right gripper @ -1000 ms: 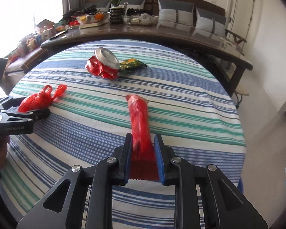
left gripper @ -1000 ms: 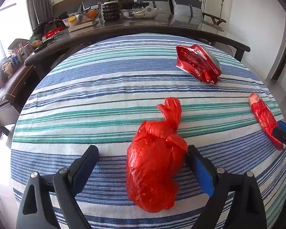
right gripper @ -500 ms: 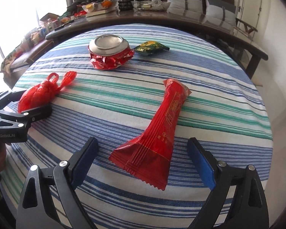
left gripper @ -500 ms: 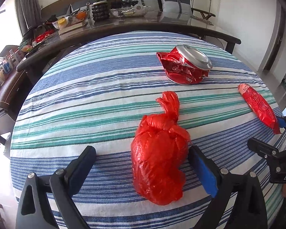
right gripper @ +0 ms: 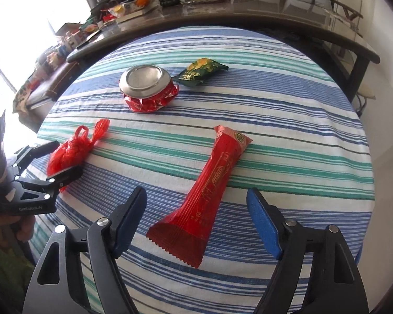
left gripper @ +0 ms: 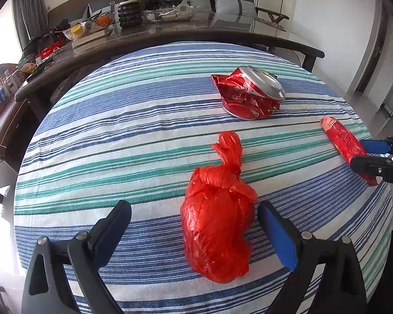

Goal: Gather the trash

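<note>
Trash on striped bench; both tools spread, pinching nothing.
Left tool (left gripper: pixel 194 235) straddles red bag (left gripper: pixel 217 225); right tool (right gripper: pixel 196 225), jaws closing, straddles red wrapper (right gripper: pixel 209 191). Crushed can (right gripper: pixel 148 89) at 11 o'clock. Risk: slick film slips from pads.

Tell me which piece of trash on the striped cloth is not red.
The green snack packet, lying beside the crushed can; the can, bag and long wrapper are red.

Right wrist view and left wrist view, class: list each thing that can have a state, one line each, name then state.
Red plastic bag: knotted shut, lying between the left tool's open jaws.
Red snack wrapper: sealed, lying flat, between the right tool's jaws, untouched.
Soda can: crushed, resting on the cloth.
Green packet: lying flat behind the can.
Left tool: open.
Right tool: open, jaws closing.
</note>
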